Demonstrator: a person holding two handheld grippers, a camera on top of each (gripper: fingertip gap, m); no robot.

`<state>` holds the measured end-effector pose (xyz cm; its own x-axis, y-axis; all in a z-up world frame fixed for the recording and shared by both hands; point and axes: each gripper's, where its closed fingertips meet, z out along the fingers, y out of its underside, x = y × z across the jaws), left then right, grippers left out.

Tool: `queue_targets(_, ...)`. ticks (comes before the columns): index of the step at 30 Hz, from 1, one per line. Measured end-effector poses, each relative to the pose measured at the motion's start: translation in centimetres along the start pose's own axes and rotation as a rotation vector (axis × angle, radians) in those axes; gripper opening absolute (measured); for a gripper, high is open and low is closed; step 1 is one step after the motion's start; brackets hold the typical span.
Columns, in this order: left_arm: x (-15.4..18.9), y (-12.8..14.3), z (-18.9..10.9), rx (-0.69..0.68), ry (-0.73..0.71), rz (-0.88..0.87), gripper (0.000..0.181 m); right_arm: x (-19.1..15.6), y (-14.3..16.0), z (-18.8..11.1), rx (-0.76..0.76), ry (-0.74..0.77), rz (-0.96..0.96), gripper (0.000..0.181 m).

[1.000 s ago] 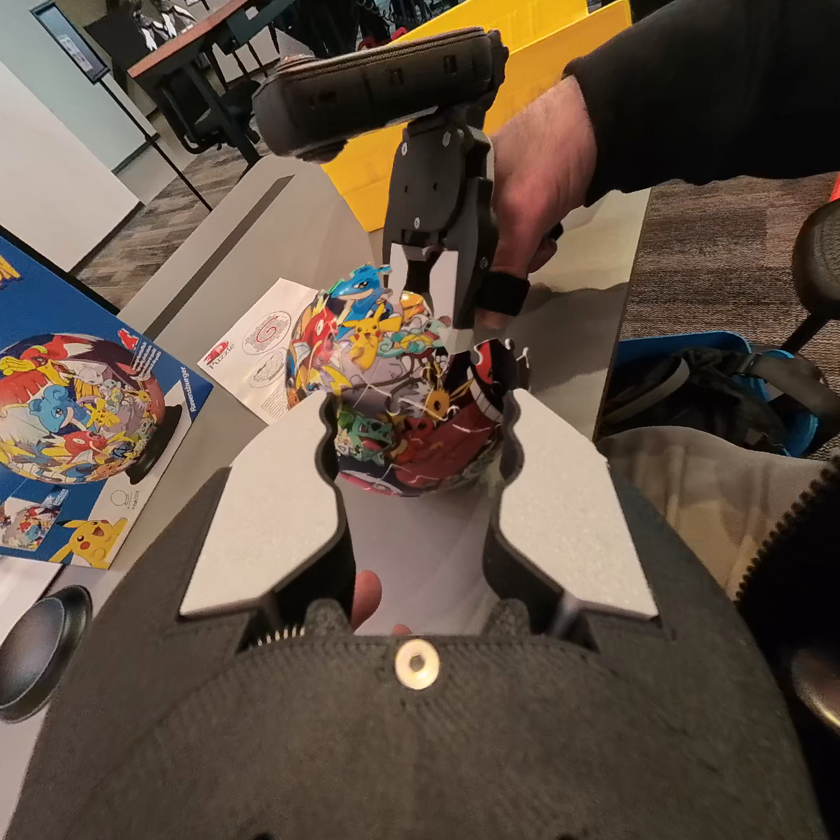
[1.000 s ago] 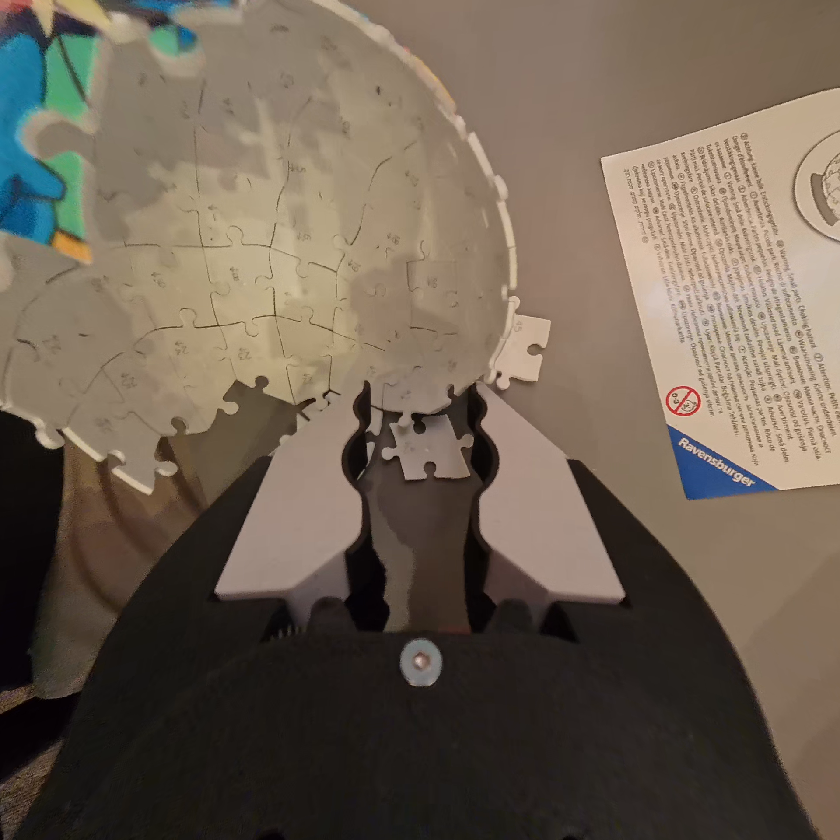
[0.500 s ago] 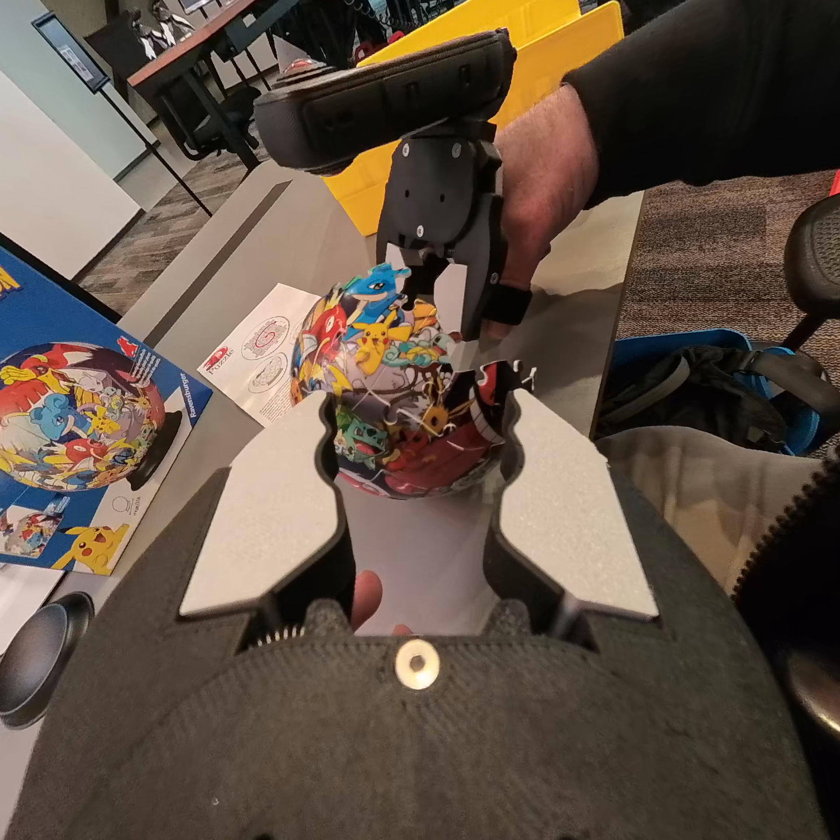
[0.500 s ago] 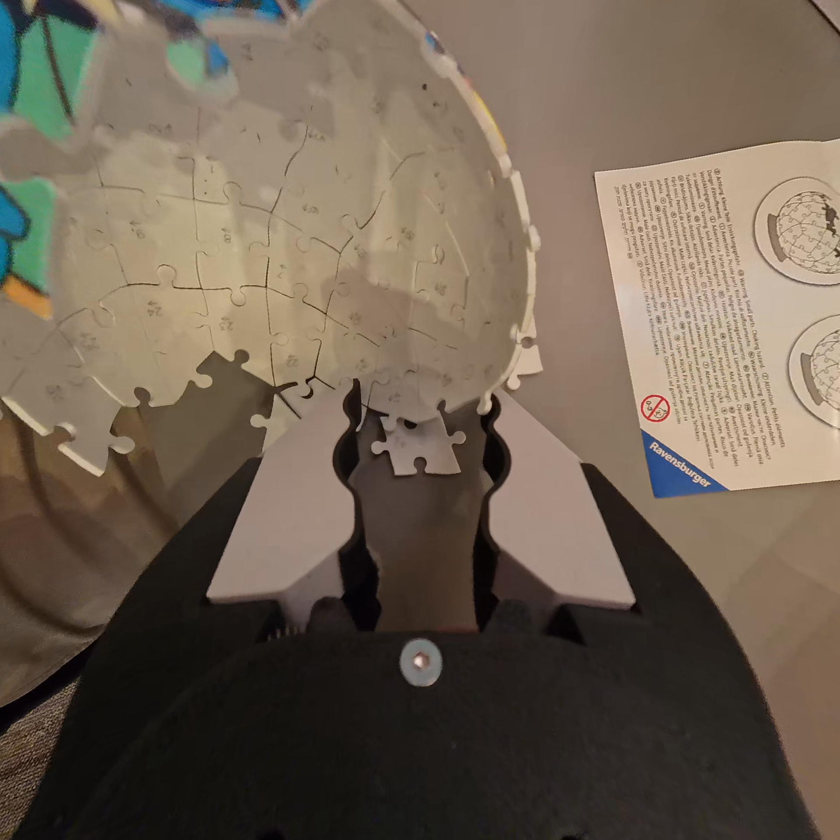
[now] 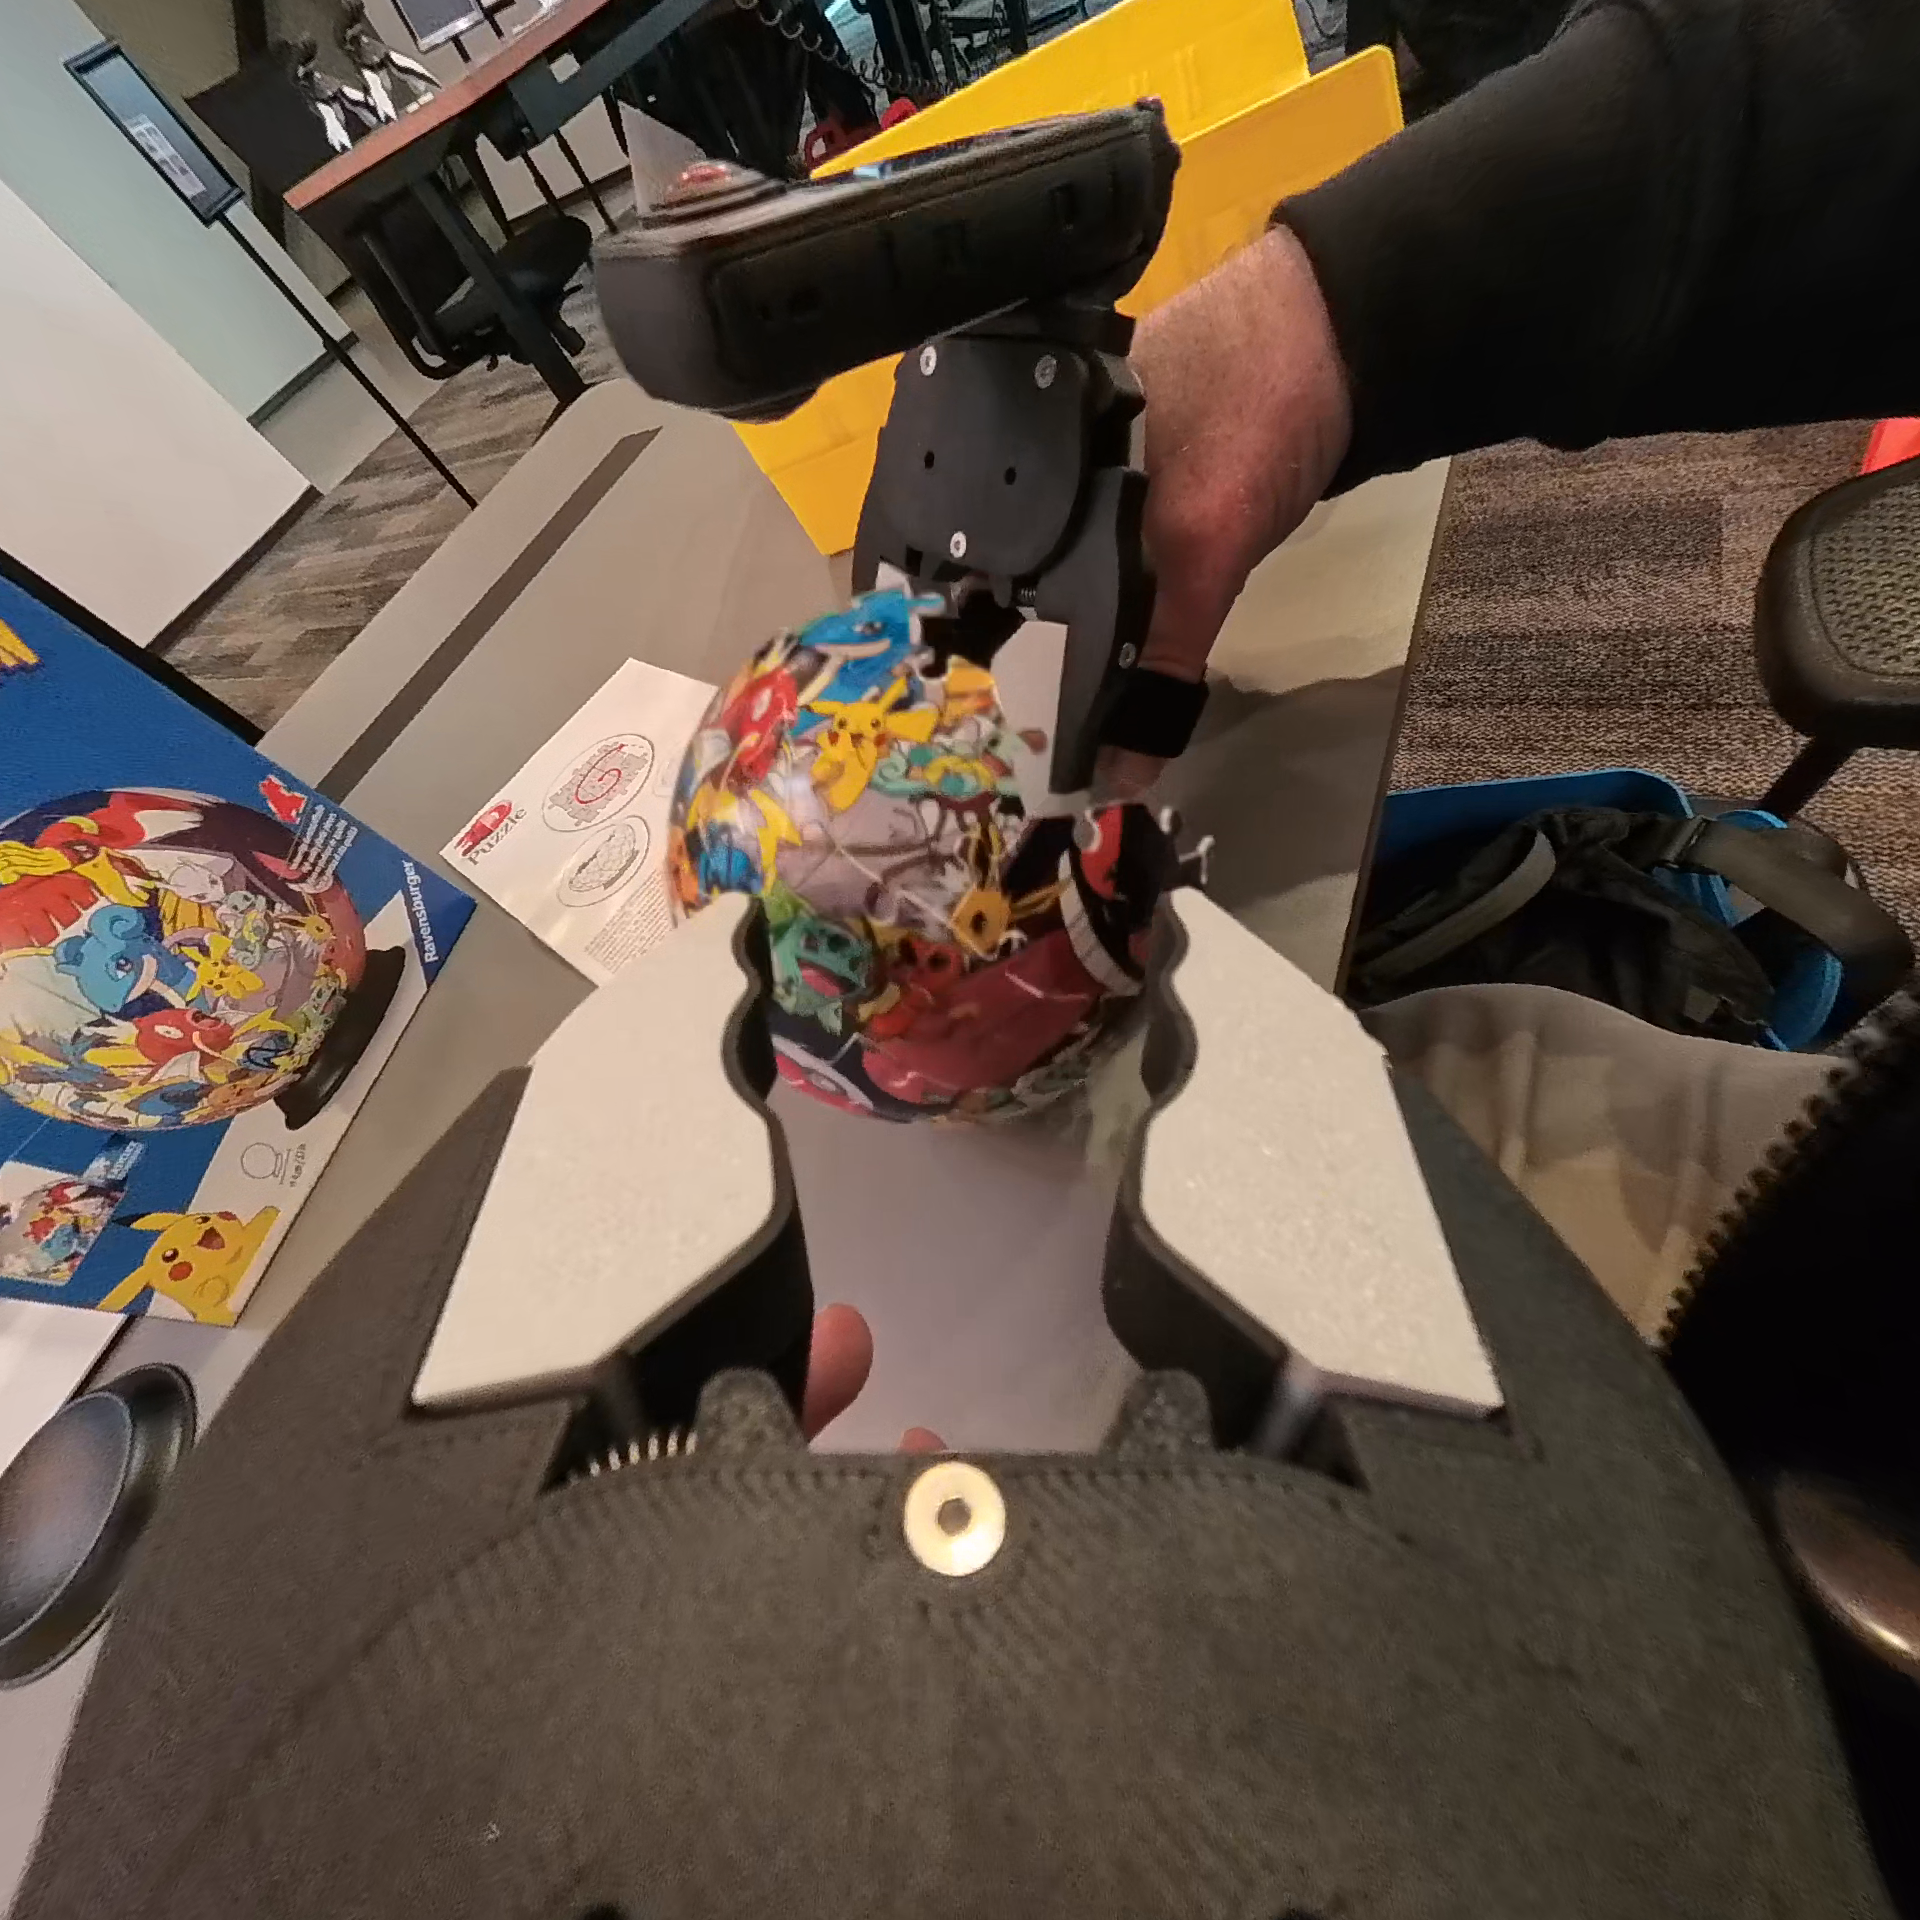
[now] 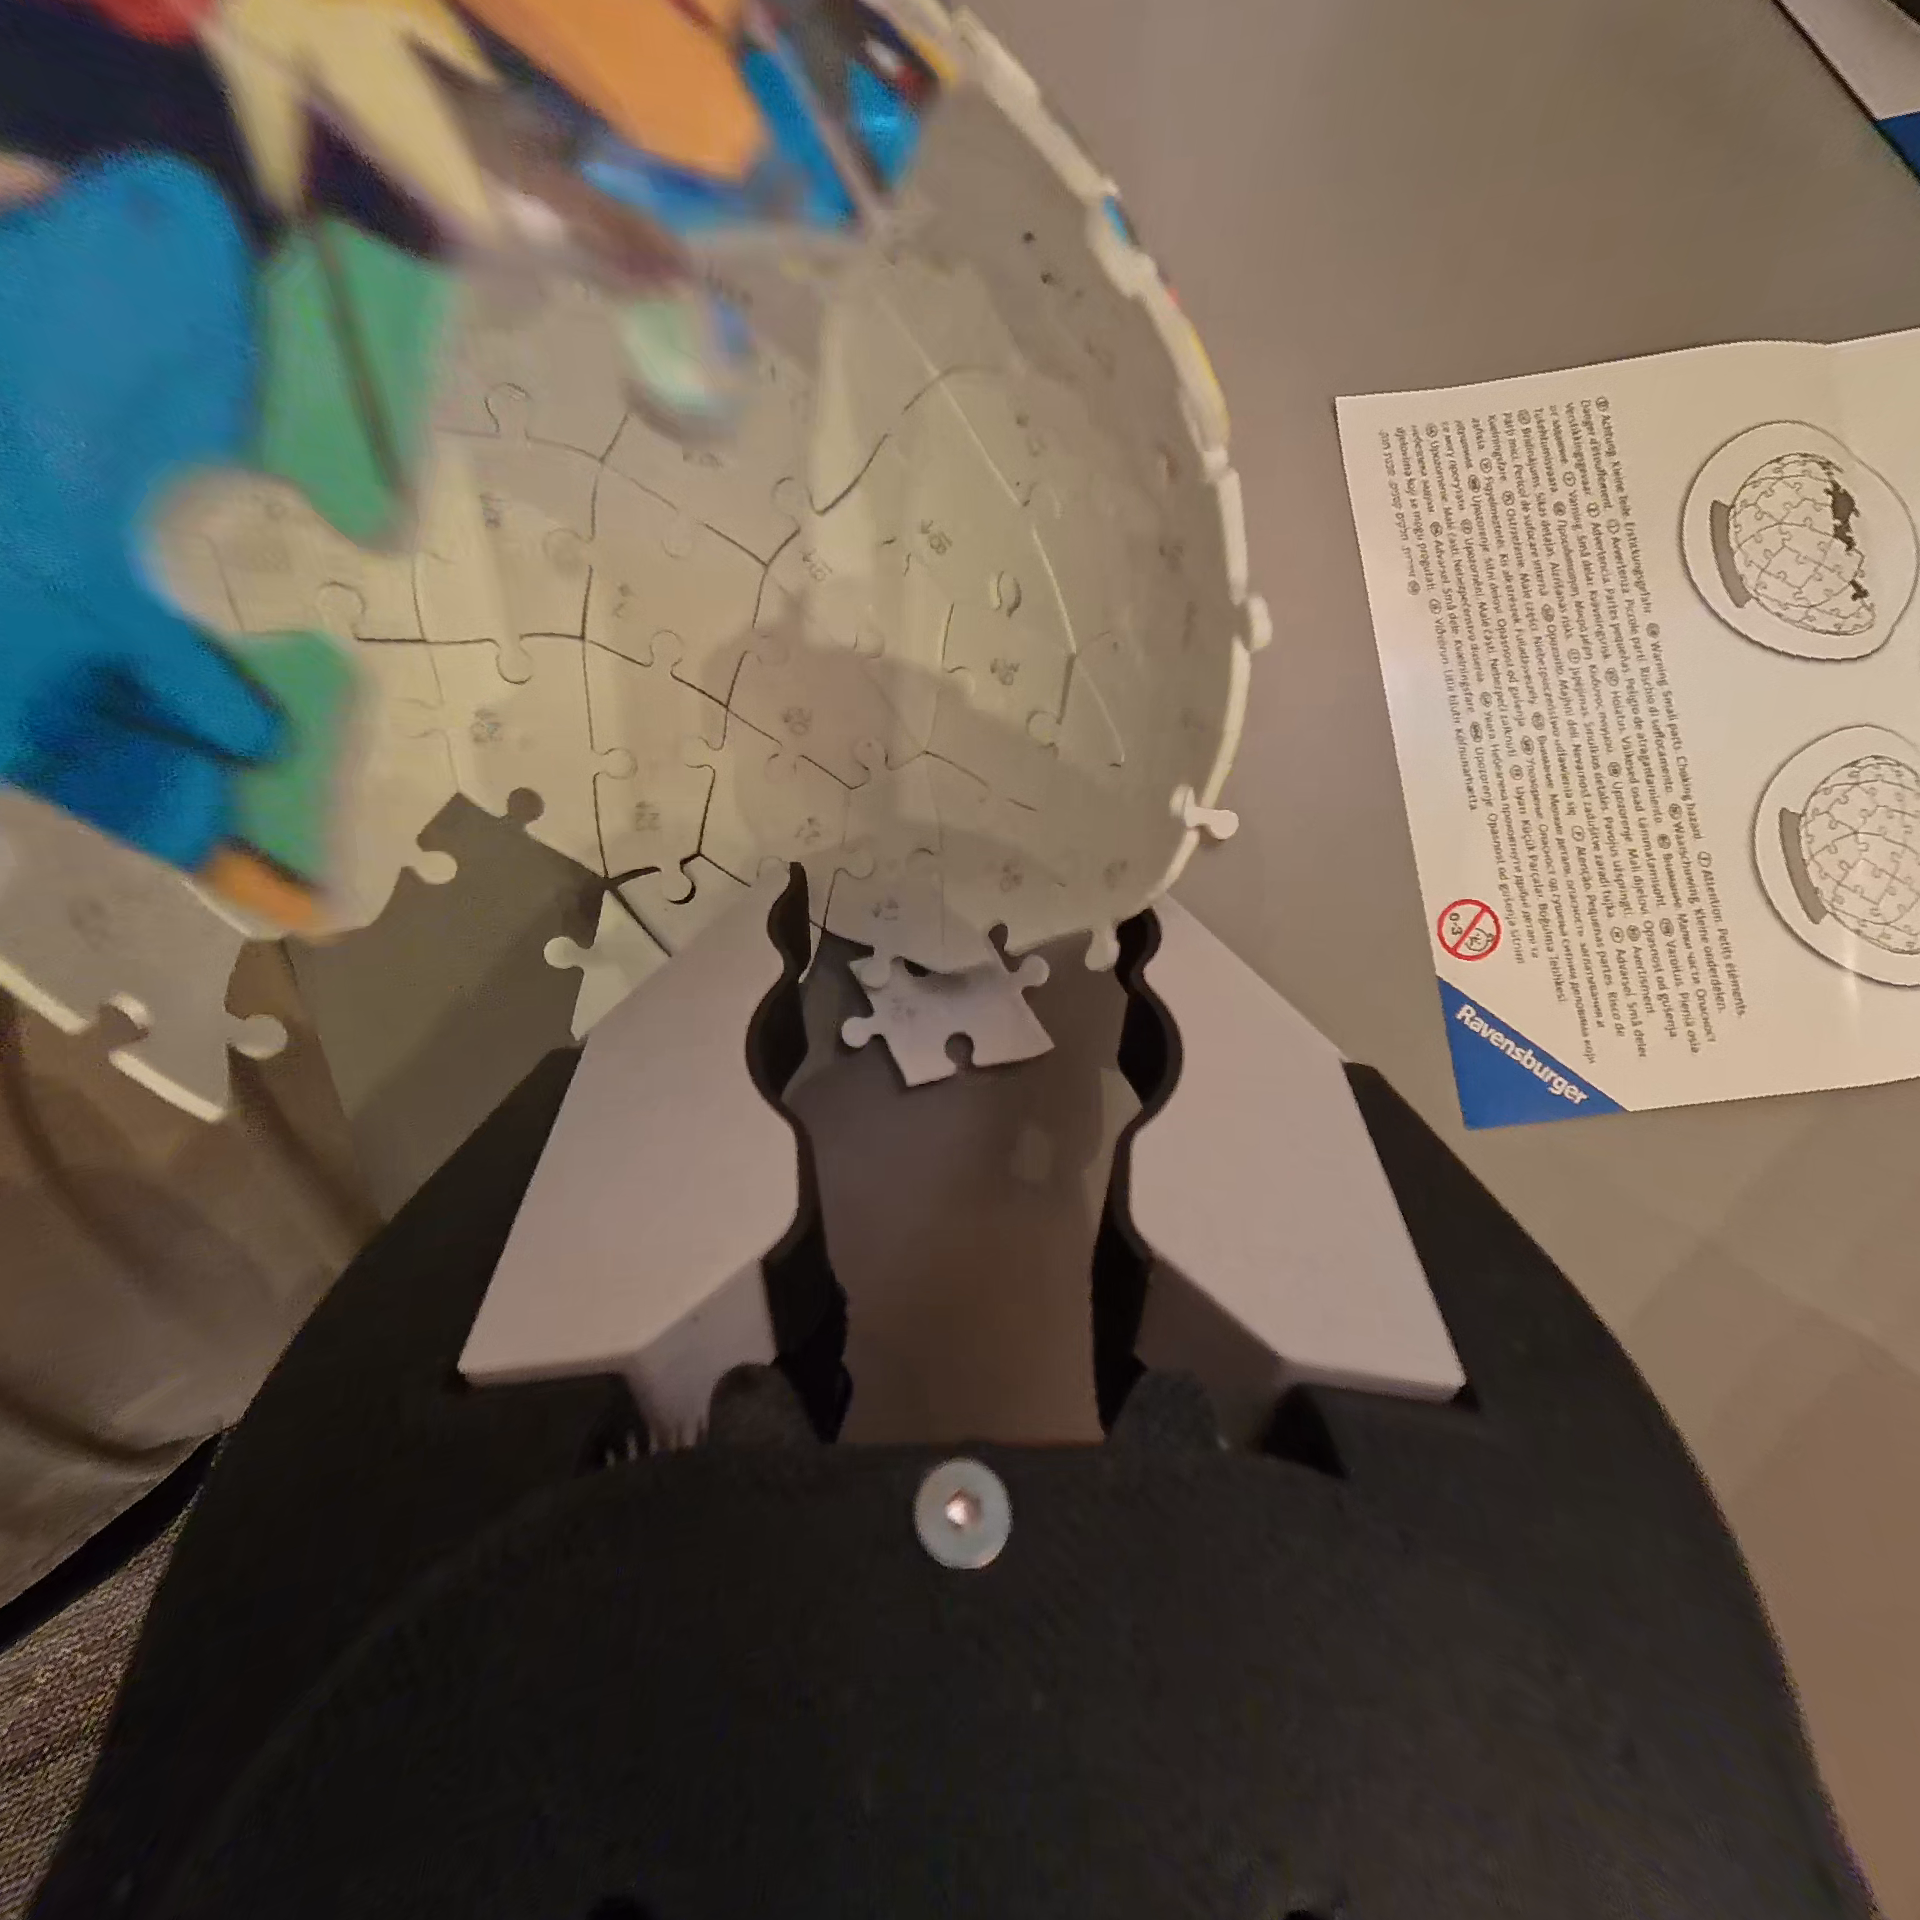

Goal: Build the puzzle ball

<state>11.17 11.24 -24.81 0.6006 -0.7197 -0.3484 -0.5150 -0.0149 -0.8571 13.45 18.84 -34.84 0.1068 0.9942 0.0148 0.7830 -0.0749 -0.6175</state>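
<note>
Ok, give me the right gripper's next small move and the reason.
Probably nudge the loose piece forward into the open rim of the puzzle ball: it sits tilted between the jaws of the right gripper, at the rim edge, tabs not yet interlocked.

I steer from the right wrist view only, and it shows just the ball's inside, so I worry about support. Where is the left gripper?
Observer: The left gripper has its jaws spread either side of the lower half of the puzzle ball; contact is unclear.
Operator: Is a stand nearby?
Observer: A round black dish lies left of that gripper, nearer than the blue puzzle box.
</note>
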Motion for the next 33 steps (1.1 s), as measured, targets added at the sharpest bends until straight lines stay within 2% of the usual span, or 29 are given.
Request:
queue_targets(8,-1.1,-0.2,0.1,0.007,0.0,-0.058,0.068,0.0,0.0,0.0,-0.004,0.017,-0.004,0.062)
queue_targets(20,-0.8,0.2,0.7,0.001,0.018,-0.116,0.07,0.0,0.0,-0.2,0.004,0.068,0.02,0.067)
queue_targets(24,-1.2,1.0,0.3,-0.024,0.029,-0.183,0.07,0.0,0.0,-0.2,0.003,0.078,0.03,0.069)
queue_targets(28,-0.8,2.9,0.2,-0.115,0.092,-0.258,0.072,0.0,0.0,-0.2,0.005,0.082,0.035,0.07)
queue_targets(33,-1.0,2.9,0.6,-0.116,0.115,-0.328,0.073,-0.1,0.0,-0.2,0.008,0.093,0.048,0.07)
